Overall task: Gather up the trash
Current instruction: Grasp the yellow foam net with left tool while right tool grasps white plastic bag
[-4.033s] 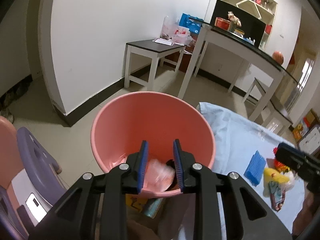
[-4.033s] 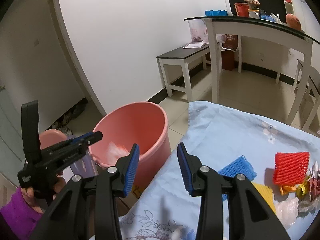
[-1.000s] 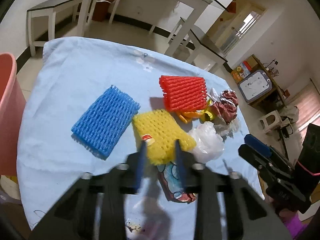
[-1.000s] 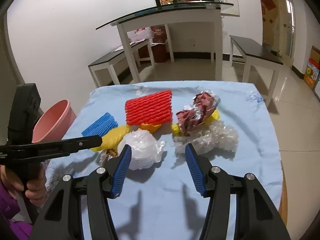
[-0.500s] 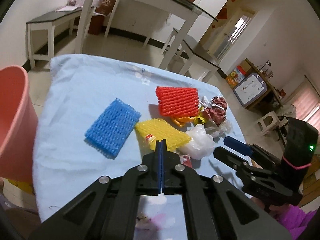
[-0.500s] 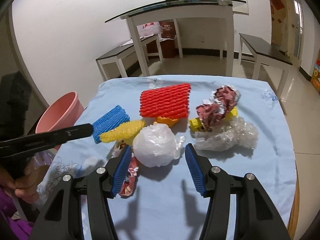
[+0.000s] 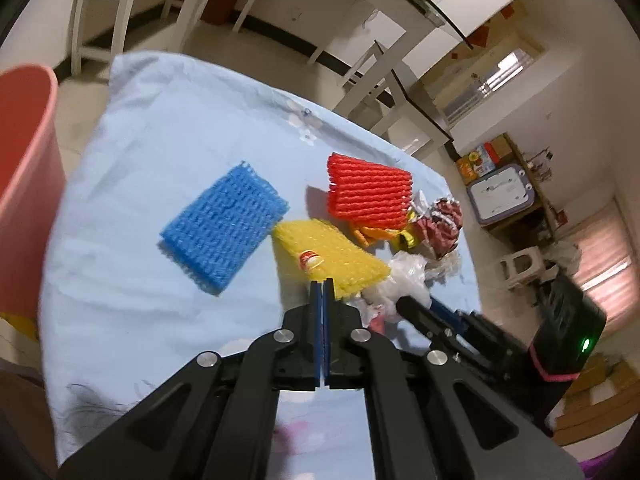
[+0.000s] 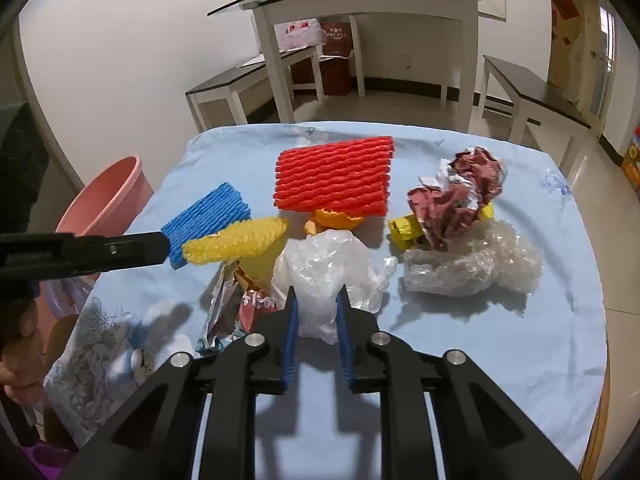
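Two tools in play. Pink bin (image 8: 108, 204) sits off the tabletop's (image 8: 520, 340) left edge, below it. Left tool (image 7: 322, 284) is pressed together, empty, hovering just short of the yellow foam net (image 7: 328, 258). Right tool (image 8: 316, 300) has just been closing and now pinches the near end of the white plastic bag (image 8: 328, 268), which bulges away from it toward the red foam net (image 8: 334, 176). Right hand is nearer the bag; my read: carry goes leftward across the pile to the bin.
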`<state>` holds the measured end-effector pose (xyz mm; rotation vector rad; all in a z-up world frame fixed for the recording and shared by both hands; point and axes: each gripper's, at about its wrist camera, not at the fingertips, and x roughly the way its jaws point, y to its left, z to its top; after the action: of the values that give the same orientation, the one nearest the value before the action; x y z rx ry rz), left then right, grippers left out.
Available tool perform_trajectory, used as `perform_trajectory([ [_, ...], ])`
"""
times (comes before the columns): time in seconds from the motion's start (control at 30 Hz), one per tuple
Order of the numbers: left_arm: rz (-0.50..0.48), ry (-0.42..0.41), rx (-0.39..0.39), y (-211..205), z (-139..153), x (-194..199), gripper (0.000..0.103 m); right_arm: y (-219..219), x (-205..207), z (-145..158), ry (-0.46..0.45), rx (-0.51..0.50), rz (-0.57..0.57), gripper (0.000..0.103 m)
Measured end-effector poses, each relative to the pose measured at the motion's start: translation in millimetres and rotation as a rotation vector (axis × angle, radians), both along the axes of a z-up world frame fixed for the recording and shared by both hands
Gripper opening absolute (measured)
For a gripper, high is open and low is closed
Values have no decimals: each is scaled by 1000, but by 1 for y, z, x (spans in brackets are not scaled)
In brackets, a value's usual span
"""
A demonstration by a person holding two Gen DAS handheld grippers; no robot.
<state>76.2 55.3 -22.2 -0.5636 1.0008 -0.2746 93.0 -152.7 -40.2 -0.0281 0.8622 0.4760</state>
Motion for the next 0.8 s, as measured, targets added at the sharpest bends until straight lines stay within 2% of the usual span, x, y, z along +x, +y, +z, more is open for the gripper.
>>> perform_trajectory([
  [0.07, 15, 18, -36, 2, -2, 4, 16, -3, -2, 1, -5, 3, 2, 14],
  [0.1, 32, 29, -66, 4, -3, 6, 21, -5, -3, 2, -10, 4, 2, 14],
  [0.2, 73, 49, -150, 12, -7, 10, 27, -9, -4, 3, -14, 13, -3, 14],
  [0.27, 87, 67, -165, 14, -9, 14, 33, -11, -4, 4, -15, 25, -4, 14],
  [0.53, 120, 162, -183, 16, -27, 24, 33, -16, -8, 5, -8, 39, 0, 14],
  [0.7, 113, 145, -264, 17, -31, 25, 33, -17, -7, 5, -10, 40, -1, 14],
  [0.73, 111, 138, -265, 16, -30, 25, 32, -18, -8, 5, -10, 41, -1, 14],
  [0.77, 109, 131, -268, 16, -29, 25, 21, -18, -7, 5, -12, 42, -2, 14],
  [0.8, 100, 124, -258, 15, -28, 25, 16, -19, -8, 5, -15, 43, -4, 14],
])
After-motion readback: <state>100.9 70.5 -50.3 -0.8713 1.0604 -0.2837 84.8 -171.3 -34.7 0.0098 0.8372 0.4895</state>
